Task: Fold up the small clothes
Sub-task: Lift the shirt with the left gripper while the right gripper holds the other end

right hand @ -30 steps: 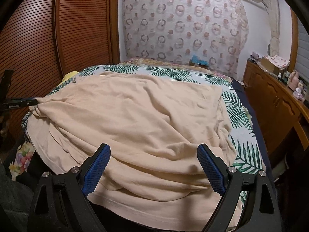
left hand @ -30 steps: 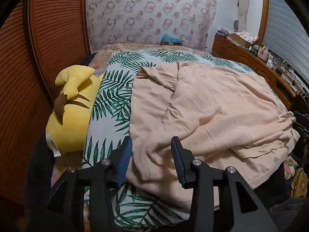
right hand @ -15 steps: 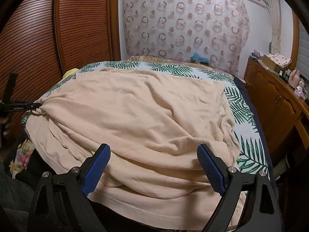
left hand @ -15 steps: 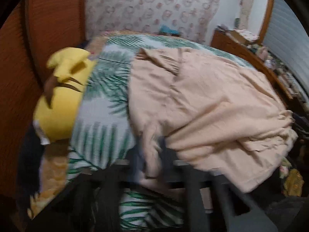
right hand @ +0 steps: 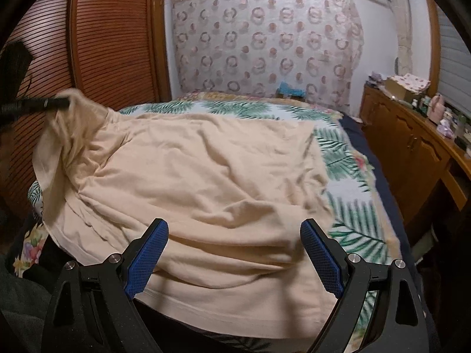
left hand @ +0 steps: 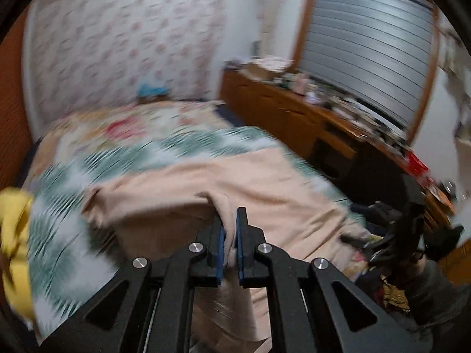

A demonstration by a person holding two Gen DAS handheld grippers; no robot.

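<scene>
Leaf-print bedding [right hand: 350,206] covers the bed beneath our peach garment [right hand: 206,176]. Our left gripper [left hand: 229,235] has its jaws clamped on a lifted fold; our right gripper [right hand: 234,253] hovers over the near hem, jaws wide and empty.

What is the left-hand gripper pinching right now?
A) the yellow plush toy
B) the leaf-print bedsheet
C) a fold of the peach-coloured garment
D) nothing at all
C: the left gripper has its blue pads closed on a bunched fold of the peach garment, lifted off the bed; the right gripper stands wide open above the cloth.
</scene>
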